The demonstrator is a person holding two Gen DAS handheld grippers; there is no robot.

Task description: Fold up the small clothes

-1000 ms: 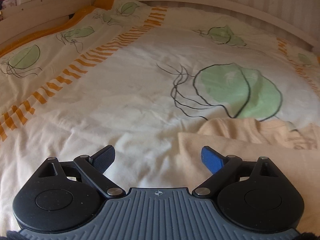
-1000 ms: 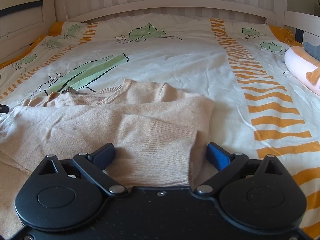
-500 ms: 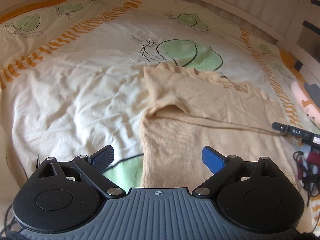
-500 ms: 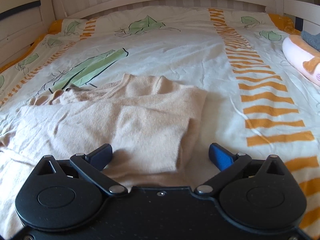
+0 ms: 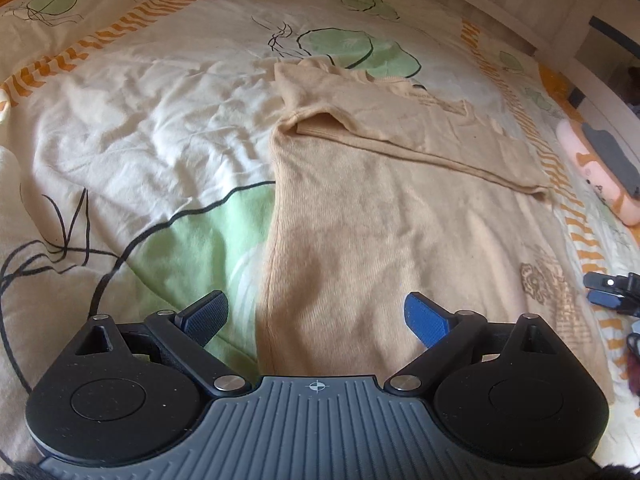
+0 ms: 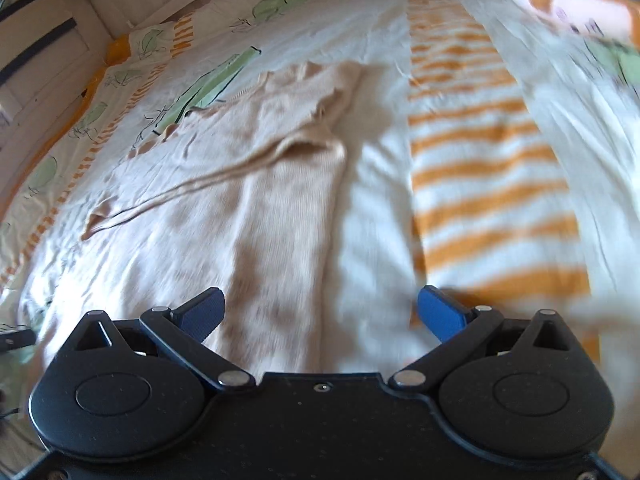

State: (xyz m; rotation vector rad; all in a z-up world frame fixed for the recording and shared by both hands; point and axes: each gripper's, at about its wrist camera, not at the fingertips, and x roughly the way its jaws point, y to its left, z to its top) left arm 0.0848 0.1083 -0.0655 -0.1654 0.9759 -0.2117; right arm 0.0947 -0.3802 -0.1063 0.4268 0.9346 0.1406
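Both tongs, the left gripper (image 5: 316, 316) and right gripper (image 6: 320, 312), hover spread wide and empty above the sweater's (image 5: 384, 216) near hem; the garment stretches lengthwise away across the bedspread (image 5: 140, 120), sleeves folded across its far end.

Sweater (image 5: 384, 208) flat on duvet (image 5: 140, 128), sleeves folded across upper body. Plush toy (image 5: 600, 168) right of sweater, near bed edge. Both grippers before its hem
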